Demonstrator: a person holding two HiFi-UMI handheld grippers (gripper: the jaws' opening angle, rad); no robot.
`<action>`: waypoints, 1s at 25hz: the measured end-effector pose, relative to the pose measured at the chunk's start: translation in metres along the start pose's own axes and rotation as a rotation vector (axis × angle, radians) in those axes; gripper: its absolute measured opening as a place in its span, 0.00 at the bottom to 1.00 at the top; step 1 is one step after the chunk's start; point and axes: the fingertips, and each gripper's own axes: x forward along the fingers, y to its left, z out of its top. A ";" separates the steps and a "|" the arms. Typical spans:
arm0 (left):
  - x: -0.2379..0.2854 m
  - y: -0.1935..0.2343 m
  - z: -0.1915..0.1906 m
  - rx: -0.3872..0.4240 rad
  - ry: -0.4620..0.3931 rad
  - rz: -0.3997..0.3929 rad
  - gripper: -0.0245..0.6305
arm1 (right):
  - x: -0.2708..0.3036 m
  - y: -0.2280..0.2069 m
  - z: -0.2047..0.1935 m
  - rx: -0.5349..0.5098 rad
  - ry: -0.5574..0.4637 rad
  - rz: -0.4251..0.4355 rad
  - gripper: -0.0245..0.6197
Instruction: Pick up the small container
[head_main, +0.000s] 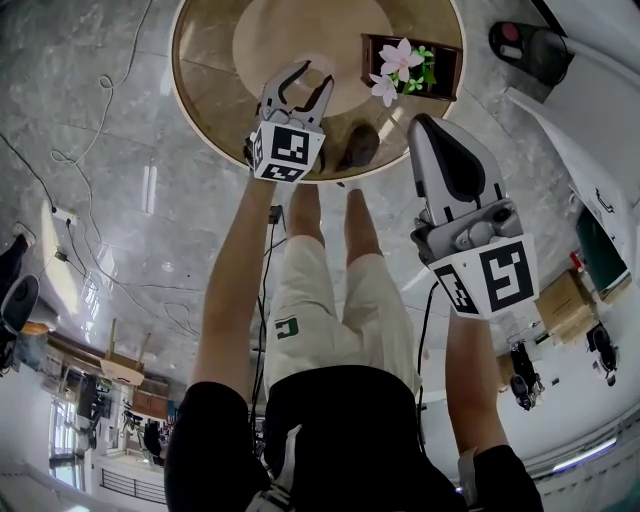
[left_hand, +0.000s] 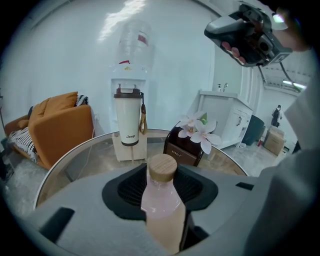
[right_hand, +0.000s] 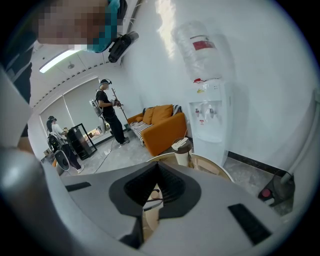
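Between the left gripper's (left_hand: 161, 174) ribbed black pads (left_hand: 131, 188), clamped, stands the small container (left_hand: 162, 212), smooth, pale-pink, cylindrical, with a round wooden cap (left_hand: 163, 167); the right gripper (right_hand: 156, 174) is closed on nothing.

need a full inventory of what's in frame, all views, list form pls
bottle: 1, pink with wooden cap, between the left claw's jaws
tumbler: 1, white with dark lid, on the stand
stand: 1, pale wood, on the table
box: 1, dark brown, on the table right of the tumbler
flowers: a few, pale pink, in the box
table: 1, round, tan
sofa: 1, orange, beyond the table
water dispenser: 1, white, by the wall
cabinet: 1, white, right of the dispenser
people: at least 2, far off
left claw: 1, white, shut on the bottle
right claw: 1, white, shut, near the table's edge
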 end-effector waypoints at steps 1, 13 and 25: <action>0.000 -0.001 0.000 0.009 0.000 -0.001 0.28 | 0.000 0.000 -0.001 0.001 0.001 0.000 0.05; -0.004 -0.003 0.000 0.012 0.037 -0.026 0.25 | -0.003 0.003 -0.001 0.008 0.002 -0.006 0.05; -0.042 -0.005 0.038 -0.051 -0.016 -0.030 0.25 | -0.023 0.010 0.021 -0.004 -0.021 -0.025 0.05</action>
